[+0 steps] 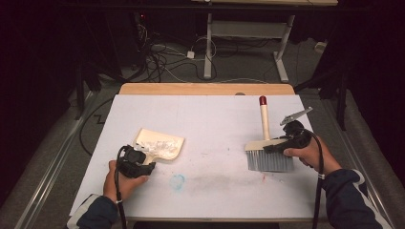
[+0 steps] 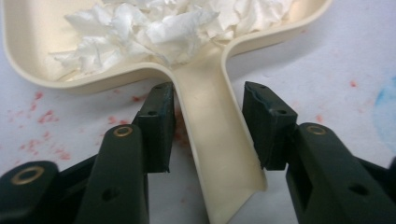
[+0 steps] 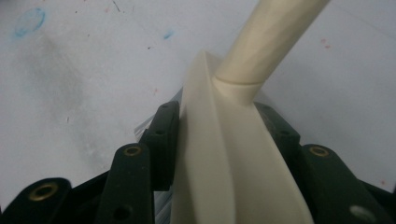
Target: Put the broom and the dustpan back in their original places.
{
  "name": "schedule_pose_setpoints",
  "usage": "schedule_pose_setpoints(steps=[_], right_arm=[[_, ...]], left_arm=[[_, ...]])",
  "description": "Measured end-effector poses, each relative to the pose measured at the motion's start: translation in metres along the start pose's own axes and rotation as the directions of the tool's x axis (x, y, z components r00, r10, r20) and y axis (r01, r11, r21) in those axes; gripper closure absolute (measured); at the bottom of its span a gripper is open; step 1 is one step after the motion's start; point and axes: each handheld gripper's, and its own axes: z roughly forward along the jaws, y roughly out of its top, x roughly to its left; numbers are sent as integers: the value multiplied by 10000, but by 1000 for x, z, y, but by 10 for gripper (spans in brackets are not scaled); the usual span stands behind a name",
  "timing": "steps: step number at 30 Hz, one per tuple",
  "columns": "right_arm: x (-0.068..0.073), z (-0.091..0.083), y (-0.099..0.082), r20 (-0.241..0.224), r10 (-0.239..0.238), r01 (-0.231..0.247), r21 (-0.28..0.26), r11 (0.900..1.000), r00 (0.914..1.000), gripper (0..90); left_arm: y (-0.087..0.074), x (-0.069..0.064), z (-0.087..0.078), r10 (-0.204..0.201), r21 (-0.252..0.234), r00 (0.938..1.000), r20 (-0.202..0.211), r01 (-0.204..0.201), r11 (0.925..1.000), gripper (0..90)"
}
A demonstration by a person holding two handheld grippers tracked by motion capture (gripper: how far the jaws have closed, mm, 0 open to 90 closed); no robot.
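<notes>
Desk [image 1: 210, 114]: white sheet over a wooden top, smudged grey near the middle, with a blue ring mark and red specks.

Your forearms come in low from the near edge, one at each front corner, both in dark sleeves with a pale stripe. Your left hand [image 1: 119, 180] lies on the desk, wrapped around the body of the left claw [image 1: 143, 160], which points away from you and a little to the right. Your right hand [image 1: 310, 155] holds the right claw [image 1: 270, 149] turned inward, pointing left across the desk.

Brush [image 1: 267, 151]: lies flat at the right side, grey bristles toward you, cream handle running away from you to a red tip. The right claw straddles the cream back of the brush head where the handle joins it; the jaws lie close along both sides, but you cannot tell whether the pads press.

Dustpan [image 1: 160, 143]: cream, flat on the desk at the left, holding crumpled white paper [image 2: 173, 28]. Its handle [image 2: 217, 140] runs back between the left claw's jaws. Those jaws stand partly open, a gap on each side of the handle, gripping nothing.
</notes>
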Motion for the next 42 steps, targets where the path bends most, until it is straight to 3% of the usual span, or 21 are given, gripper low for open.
schedule_pose_setpoints(steps=[3, 9, 12, 14, 17, 20, 23, 26, 29, 33, 38, 42], right_arm=[[-3, -2, 4, 206, 23, -21, -98, 9999, 9998, 519], [-17, 0, 6, -150, 54, -57, -180, 9998, 9999, 470], [-24, 1, 8, 300, -94, 88, 175, 9998, 9995, 403], [-29, 1, 9, 771, -156, 133, 305, 9994, 9969, 471], [-33, 0, 9, 898, 152, -139, -146, 9998, 9958, 471], [-34, 5, 8, 1533, 567, -514, -383, 9979, 9866, 524], [-34, 11, 6, 2065, 922, -762, -840, 9936, 9741, 599], [-34, 17, 7, 2769, 1456, -1198, -1079, 9869, 9498, 659], [-33, 22, 7, 3470, 1718, -1333, -1322, 9822, 9220, 701], [-32, 32, 6, 3678, 2028, -1545, -1568, 9755, 9075, 737], [-30, 36, 4, 3696, 2307, -1627, -2059, 9649, 9001, 728], [-27, 40, 6, 3796, 2171, -1479, -2032, 9679, 8993, 721]], left_arm=[[1, -6, 1, 134, -18, 9999, 105, -134, 9999, 496], [2, -9, 2, 259, -72, 9993, 271, -258, 9996, 473], [1, -9, 1, 407, -185, 9985, 361, -401, 9990, 452], [2, -11, 1, 566, -259, 9980, 279, -559, 9981, 426], [0, -14, -3, 1024, -579, 9945, 221, -1010, 9932, 383], [-5, -16, -8, 1294, -813, 9916, 22, -1288, 9883, 320], [-10, -15, -10, 1215, -787, 9926, -22, -1213, 9895, 309], [-16, -14, -13, 1161, -749, 9932, 68, -1152, 9905, 328], [-21, -12, -13, 1108, -554, 9938, 92, -1102, 9924, 358], [-22, -11, -13, 1182, -492, 9924, 347, -1164, 9920, 447], [-21, -16, -11, 1333, -375, 9899, 488, -1316, 9906, 475], [-20, -17, -10, 1369, -322, 9891, 550, -1353, 9903, 482]])
